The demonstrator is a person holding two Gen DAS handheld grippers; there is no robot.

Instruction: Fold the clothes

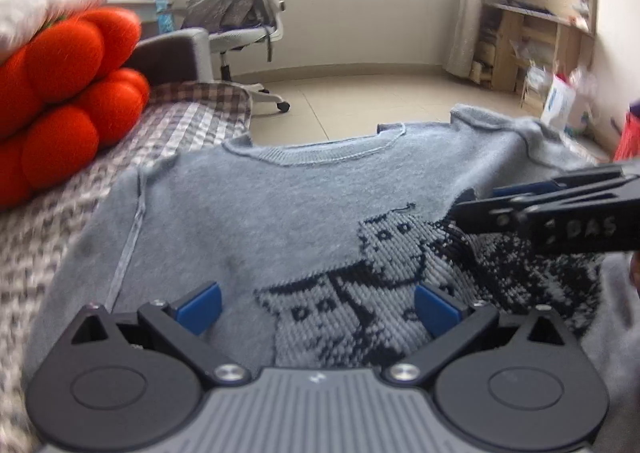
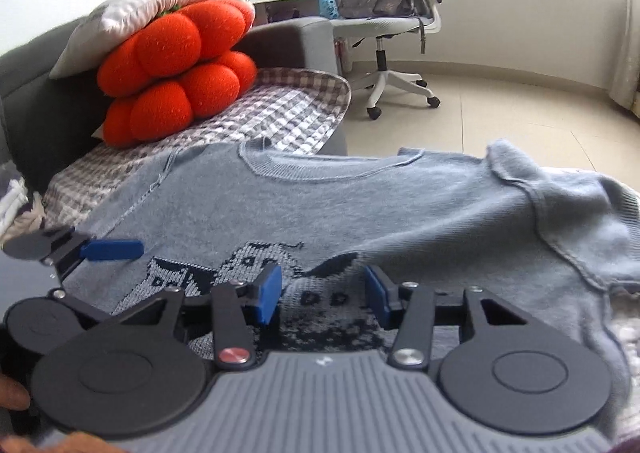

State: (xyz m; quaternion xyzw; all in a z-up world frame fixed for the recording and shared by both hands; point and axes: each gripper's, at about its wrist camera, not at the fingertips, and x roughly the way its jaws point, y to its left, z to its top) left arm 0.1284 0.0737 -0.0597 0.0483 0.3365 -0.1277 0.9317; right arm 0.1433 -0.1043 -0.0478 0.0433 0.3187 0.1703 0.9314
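A grey knit sweater (image 1: pixel 248 213) with a dark cat pattern (image 1: pixel 360 317) lies front up on the checked sofa cover (image 1: pixel 188 121), collar (image 1: pixel 320 155) towards the floor edge. My left gripper (image 1: pixel 318 307) is open just above the sweater's lower chest, nothing between its blue pads. My right gripper (image 2: pixel 323 293) is open too, hovering over the pattern (image 2: pixel 256 261) on the sweater (image 2: pixel 400 205). It reaches in from the right in the left wrist view (image 1: pixel 460 215). One of the left gripper's fingers (image 2: pixel 114 249) shows at the left of the right wrist view. The right sleeve (image 2: pixel 580 213) lies bunched.
A red-orange lumpy cushion (image 2: pixel 176 69) with a white pillow (image 2: pixel 140 13) on top leans on the sofa back to the left. Beyond the sofa edge are tiled floor (image 1: pixel 380 97), an office chair (image 2: pixel 392 13) holding a bag, and cluttered wooden shelves (image 1: pixel 536 33) at the far right.
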